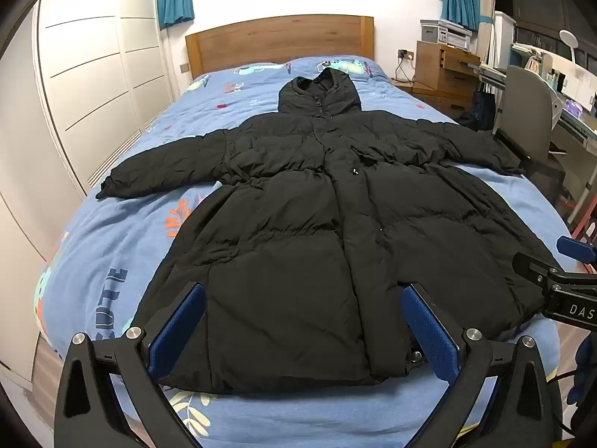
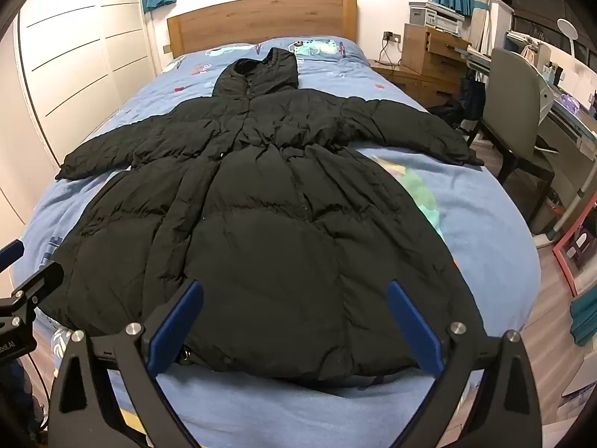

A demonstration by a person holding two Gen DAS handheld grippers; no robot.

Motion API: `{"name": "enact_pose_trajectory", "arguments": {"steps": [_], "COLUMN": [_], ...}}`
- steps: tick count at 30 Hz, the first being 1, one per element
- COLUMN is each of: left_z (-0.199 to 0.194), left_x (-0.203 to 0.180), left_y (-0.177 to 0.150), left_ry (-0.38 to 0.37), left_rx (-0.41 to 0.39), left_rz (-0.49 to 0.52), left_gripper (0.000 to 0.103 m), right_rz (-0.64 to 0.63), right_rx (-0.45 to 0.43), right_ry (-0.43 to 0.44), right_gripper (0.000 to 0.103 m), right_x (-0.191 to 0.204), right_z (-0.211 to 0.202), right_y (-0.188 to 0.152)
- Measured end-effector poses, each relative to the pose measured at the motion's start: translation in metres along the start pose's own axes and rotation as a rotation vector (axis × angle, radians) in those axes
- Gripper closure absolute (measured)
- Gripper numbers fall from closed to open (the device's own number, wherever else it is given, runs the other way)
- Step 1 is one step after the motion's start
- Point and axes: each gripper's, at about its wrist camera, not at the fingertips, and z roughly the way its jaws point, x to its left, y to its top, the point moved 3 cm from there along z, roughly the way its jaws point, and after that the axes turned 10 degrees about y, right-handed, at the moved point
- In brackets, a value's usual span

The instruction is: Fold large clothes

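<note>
A long black puffer coat (image 1: 298,231) lies spread flat, front up, on the blue patterned bed (image 1: 112,246), hood toward the headboard and both sleeves stretched out sideways. It also shows in the right wrist view (image 2: 268,231). My left gripper (image 1: 304,295) is open and empty, hovering over the coat's hem, left of its middle. My right gripper (image 2: 294,291) is open and empty over the hem's right half. The right gripper's body shows at the right edge of the left wrist view (image 1: 559,287).
A wooden headboard (image 1: 280,41) stands at the bed's far end. White wardrobe doors (image 1: 93,74) run along the left side. A grey chair (image 2: 515,112), a desk and a wooden drawer unit (image 2: 429,56) stand to the right of the bed.
</note>
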Motion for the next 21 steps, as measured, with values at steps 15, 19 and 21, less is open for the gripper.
{"name": "enact_pose_trajectory", "arguments": {"steps": [15,19,21], "left_z": [0.0034,0.0048,0.0057], "left_x": [-0.0006,-0.0022,-0.0016], "left_y": [-0.003,-0.0021,-0.0019], "left_ry": [-0.018,-0.017,-0.017], "left_rx": [0.012,0.01,0.008], "left_rz": [0.003,0.007,0.005], "left_gripper": [0.001,0.001,0.001], "right_rz": [-0.002,-0.002,-0.003], "right_rx": [0.001,-0.001,0.004], "right_ry": [-0.009,-0.014,-0.021], "right_gripper": [0.004,0.004,0.004], "right_x": [-0.0035,-0.0062,-0.0038], "right_z": [-0.0005,0.0026,0.0055], "right_y": [0.0003,-0.0003,-0.0001]}}
